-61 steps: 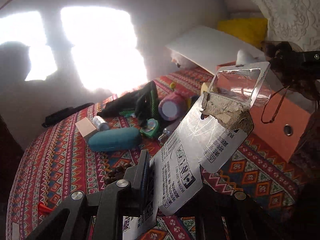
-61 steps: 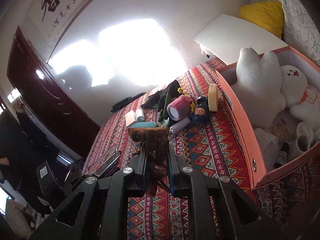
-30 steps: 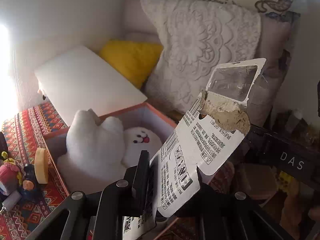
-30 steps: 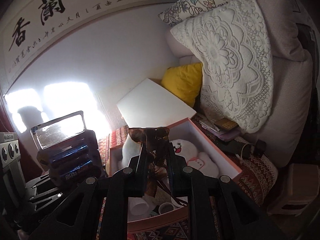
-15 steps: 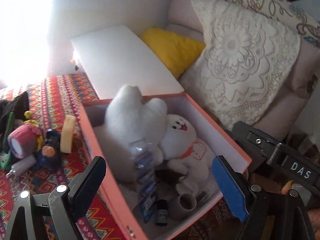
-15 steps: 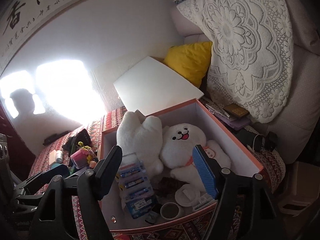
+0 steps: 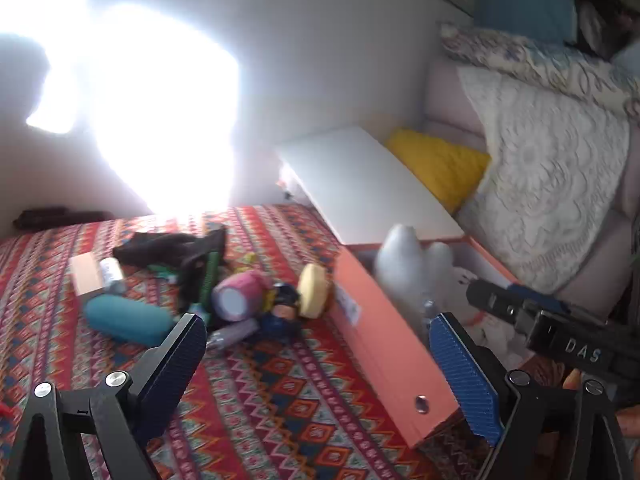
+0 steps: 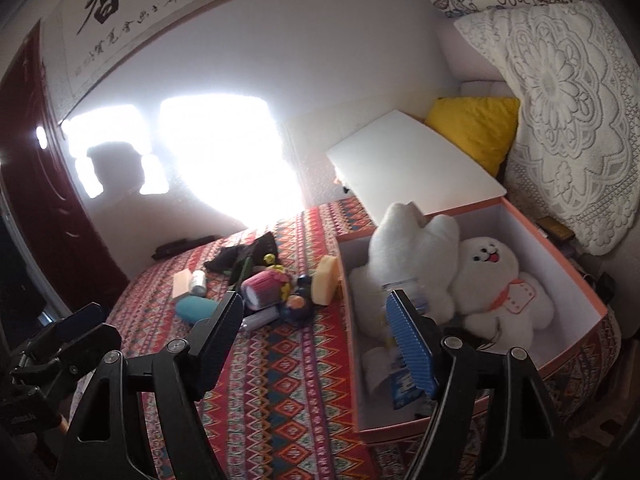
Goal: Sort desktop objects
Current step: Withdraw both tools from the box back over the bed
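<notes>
An orange box (image 7: 384, 344) (image 8: 552, 236) sits on the patterned cloth and holds two white plush toys (image 8: 416, 252) and a battery pack (image 8: 404, 388). A pile of loose objects lies to its left: a teal case (image 7: 124, 320) (image 8: 196, 308), a pink roll (image 7: 236, 296) (image 8: 262, 286), a yellow sponge (image 7: 314, 290) (image 8: 326, 274), a small bottle (image 7: 110, 274) and black cloth (image 7: 172, 250). My left gripper (image 7: 320, 364) is open and empty above the cloth beside the box. My right gripper (image 8: 320, 332) is open and empty over the box's left wall.
The box's white lid (image 8: 416, 160) leans against the wall behind it. A yellow cushion (image 8: 476, 128) and lace-covered pillows (image 8: 568, 112) lie to the right. A dark wooden door (image 8: 44, 200) stands at the left. Bright sun glare falls on the wall.
Both grippers have let go of their loads into the box and opened. Both views have since swung left, away from the box toward the pile on the cloth.
</notes>
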Action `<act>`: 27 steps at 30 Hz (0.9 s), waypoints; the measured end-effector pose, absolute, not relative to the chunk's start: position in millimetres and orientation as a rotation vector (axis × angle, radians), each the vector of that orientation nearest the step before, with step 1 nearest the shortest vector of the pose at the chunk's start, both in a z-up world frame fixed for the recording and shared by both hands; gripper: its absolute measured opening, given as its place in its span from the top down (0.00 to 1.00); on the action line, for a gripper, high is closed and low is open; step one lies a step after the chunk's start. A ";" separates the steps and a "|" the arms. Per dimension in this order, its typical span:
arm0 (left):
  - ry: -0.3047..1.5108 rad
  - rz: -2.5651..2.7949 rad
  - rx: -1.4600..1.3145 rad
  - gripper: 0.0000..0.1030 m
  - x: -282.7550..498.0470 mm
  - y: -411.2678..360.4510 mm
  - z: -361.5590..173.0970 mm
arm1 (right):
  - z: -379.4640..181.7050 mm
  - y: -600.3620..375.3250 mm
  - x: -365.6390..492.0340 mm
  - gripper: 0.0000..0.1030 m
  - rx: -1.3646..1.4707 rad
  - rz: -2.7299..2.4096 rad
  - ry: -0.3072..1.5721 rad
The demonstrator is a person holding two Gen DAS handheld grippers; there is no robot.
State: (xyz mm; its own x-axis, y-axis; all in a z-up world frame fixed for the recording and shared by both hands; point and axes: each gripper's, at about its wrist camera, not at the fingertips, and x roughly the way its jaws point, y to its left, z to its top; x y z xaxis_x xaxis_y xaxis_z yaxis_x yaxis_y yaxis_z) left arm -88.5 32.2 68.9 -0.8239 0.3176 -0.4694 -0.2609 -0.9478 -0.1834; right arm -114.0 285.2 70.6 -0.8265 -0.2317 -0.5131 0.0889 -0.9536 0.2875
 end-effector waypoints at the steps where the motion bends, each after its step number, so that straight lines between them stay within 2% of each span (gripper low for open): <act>1: -0.173 2.758 -0.731 0.08 -85.7 18.2 66.2 | 67.0 275.4 -115.5 0.25 0.856 -2.815 -0.370; 7: -0.295 2.840 -0.771 0.08 -76.5 -58.6 38.3 | 45.4 216.3 -124.7 0.25 0.938 -2.752 -0.325; 11: -0.300 2.916 -0.825 0.08 -77.9 -96.2 13.6 | 30.9 176.9 -130.8 0.25 0.990 -2.709 -0.295; 14: -0.324 2.949 -0.860 0.02 -85.3 -118.6 -7.7 | 20.1 147.4 -135.4 0.25 1.029 -2.676 -0.273; 20: -0.384 2.904 -0.977 0.01 -123.6 -137.4 -56.0 | -26.0 114.1 -167.9 0.25 1.189 -2.627 -0.273; 27: -0.315 2.862 -1.064 0.01 -181.4 -130.4 -91.7 | -78.0 104.1 -234.3 0.25 1.325 -2.621 -0.317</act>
